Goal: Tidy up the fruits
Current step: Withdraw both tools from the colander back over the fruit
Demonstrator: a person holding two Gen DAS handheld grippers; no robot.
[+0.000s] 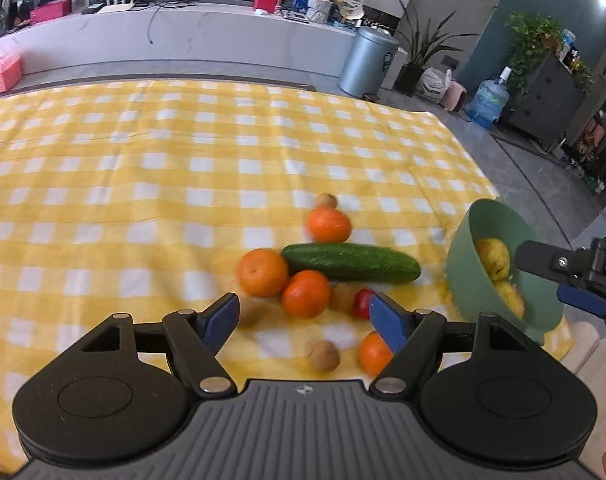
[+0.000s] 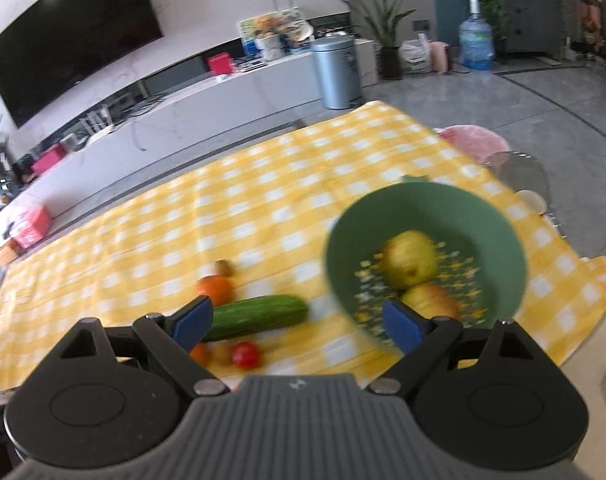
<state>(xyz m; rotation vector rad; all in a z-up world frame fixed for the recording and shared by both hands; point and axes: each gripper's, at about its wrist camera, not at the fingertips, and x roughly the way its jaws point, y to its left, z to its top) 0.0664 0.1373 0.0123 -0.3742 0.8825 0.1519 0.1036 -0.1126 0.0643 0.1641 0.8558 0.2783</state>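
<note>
The left gripper point(image 1: 305, 314) has its blue fingers point(image 1: 223, 316) spread wide with nothing clasped; through the gap, low in the centre of its view, lie a small red fruit point(image 1: 362, 303), several oranges point(image 1: 263, 272) and brownish round fruits point(image 1: 323, 356) on the yellow checked cloth point(image 1: 143, 160). Just above them a cucumber point(image 1: 351, 263) lies crosswise, with another orange point(image 1: 329, 224) and a small brown fruit beyond it. At the right edge of that view the green bowl point(image 1: 463, 264) stands tilted, two yellow-green apples point(image 1: 493, 262) inside, and the other gripper's dark finger reaches in beside its rim.

The right gripper point(image 2: 299, 322) is likewise released, fingers point(image 2: 193, 320) apart and empty. Its right finger overlaps the bowl's point(image 2: 443, 204) near rim in the picture; whether it touches I cannot tell. The bowl fills the centre right, blurred, holding the two apples point(image 2: 410, 258). The cucumber point(image 2: 259, 316) sits lower centre, the red fruit point(image 2: 246, 355) below it.
</note>
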